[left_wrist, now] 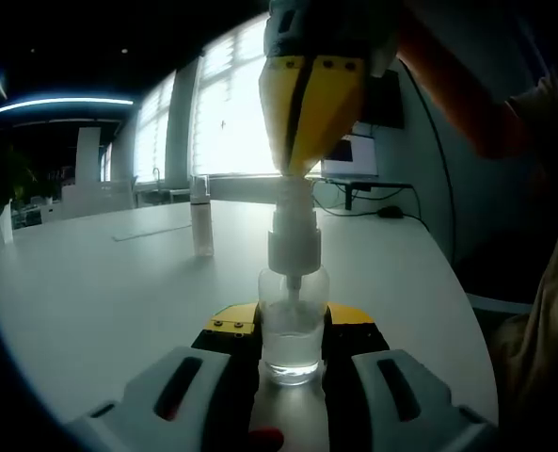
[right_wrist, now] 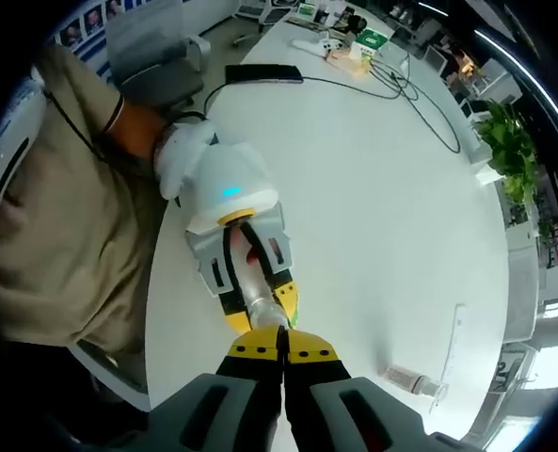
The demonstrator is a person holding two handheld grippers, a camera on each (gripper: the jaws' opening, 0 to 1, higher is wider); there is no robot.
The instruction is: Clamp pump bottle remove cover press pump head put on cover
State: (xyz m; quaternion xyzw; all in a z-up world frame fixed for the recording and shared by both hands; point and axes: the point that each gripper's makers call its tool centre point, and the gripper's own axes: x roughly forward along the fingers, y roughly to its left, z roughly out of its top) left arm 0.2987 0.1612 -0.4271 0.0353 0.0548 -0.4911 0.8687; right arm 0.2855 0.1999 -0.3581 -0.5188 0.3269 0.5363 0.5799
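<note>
A clear pump bottle (left_wrist: 291, 330) with a white pump head (left_wrist: 294, 235) stands upright on the white table (left_wrist: 100, 301). My left gripper (left_wrist: 291, 325) is shut on its body. My right gripper (left_wrist: 297, 169) comes straight down from above, its yellow jaws closed to a point that touches the top of the pump head. In the right gripper view my right gripper (right_wrist: 280, 350) is shut over the bottle (right_wrist: 258, 297), which my left gripper (right_wrist: 260, 309) clamps. A slim clear piece with a whitish top (left_wrist: 200, 217), possibly the cover, stands apart on the table (right_wrist: 415, 381).
A person in a beige top (right_wrist: 62, 235) stands at the table's edge. A laptop (left_wrist: 349, 155) and cables (right_wrist: 401, 89) lie at the far side, along with a black flat item (right_wrist: 264, 72), a boxed item (right_wrist: 371, 42) and a plant (right_wrist: 509, 141).
</note>
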